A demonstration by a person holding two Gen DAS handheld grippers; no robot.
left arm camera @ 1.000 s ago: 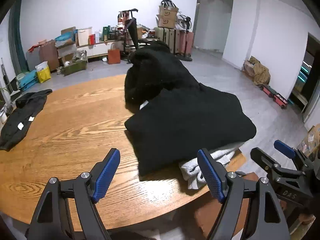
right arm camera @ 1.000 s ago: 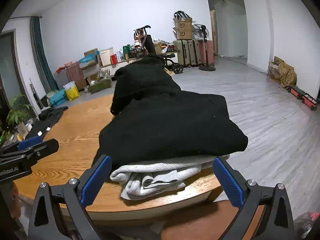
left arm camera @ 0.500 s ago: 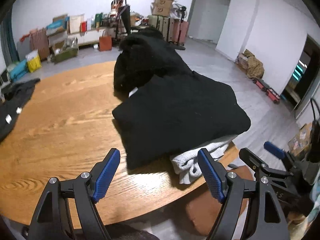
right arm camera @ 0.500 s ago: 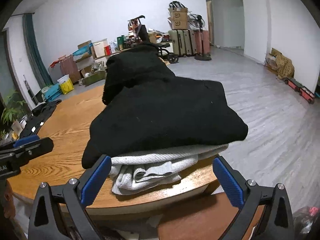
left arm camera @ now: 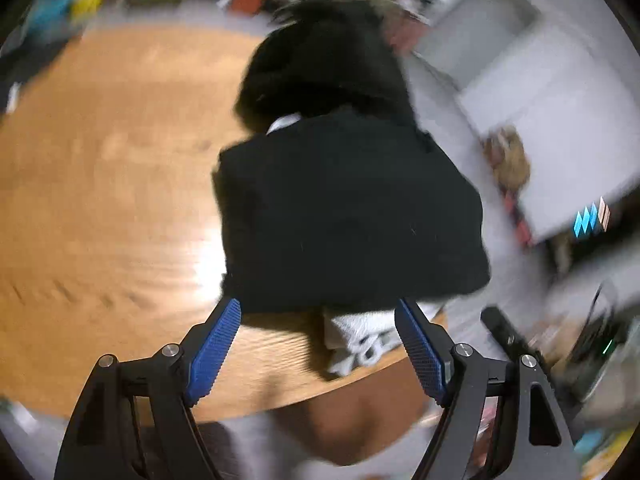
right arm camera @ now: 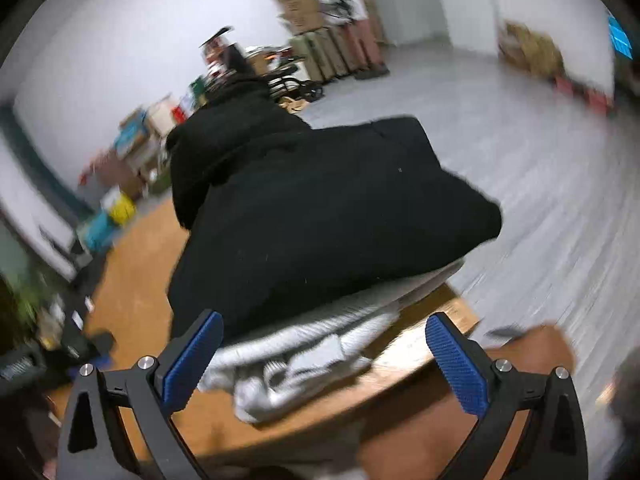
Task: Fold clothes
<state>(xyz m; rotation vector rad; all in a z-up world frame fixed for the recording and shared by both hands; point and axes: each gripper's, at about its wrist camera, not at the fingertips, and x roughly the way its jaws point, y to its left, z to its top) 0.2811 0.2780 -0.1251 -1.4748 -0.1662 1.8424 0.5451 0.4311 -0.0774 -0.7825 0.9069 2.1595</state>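
Folded black garment [left arm camera: 348, 216] tops grey garment [left arm camera: 360, 344].

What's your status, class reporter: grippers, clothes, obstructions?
Left gripper, right gripper open, empty. Folded black garment atop grey garment, table edge. Nothing obstructing.

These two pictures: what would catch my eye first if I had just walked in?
The folded black garment dominates, lying on top of a grey garment at the near edge of the round wooden table. Behind it sits a rumpled black heap. At the bottom of each view, the left gripper and right gripper stand open, blue-padded, holding nothing.
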